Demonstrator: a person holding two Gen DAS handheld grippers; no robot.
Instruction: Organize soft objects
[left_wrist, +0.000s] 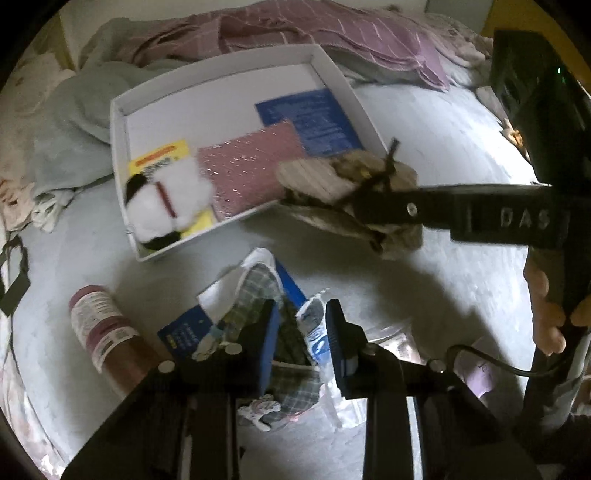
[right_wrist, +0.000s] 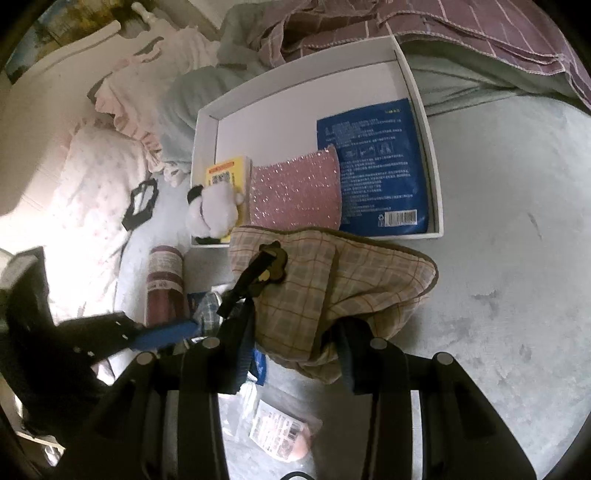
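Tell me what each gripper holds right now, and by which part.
The right gripper clamps the beige plaid pouch by its near lower edge. The left gripper straddles the green plaid cloth; a firm grip cannot be told.

Bed with a pale grey-green sheet, and the things lying on it

The bed (right_wrist: 517, 258) carries a shallow white box (right_wrist: 430, 147) near its middle; beyond the box lie a bunched pale green blanket (left_wrist: 70, 122) and a purple checked cover (right_wrist: 480, 29), and to one side a pink frilled pillow (right_wrist: 122, 122). Near the box's front corner a dark red bottle (left_wrist: 103, 332) lies on its side. Beside it sits a small pile with a green plaid cloth (left_wrist: 258, 291) over a blue packet (left_wrist: 181, 332). A clear labelled packet (right_wrist: 280, 432) rests close by, and a small black frame-like piece (right_wrist: 140, 203) lies near the pillow.
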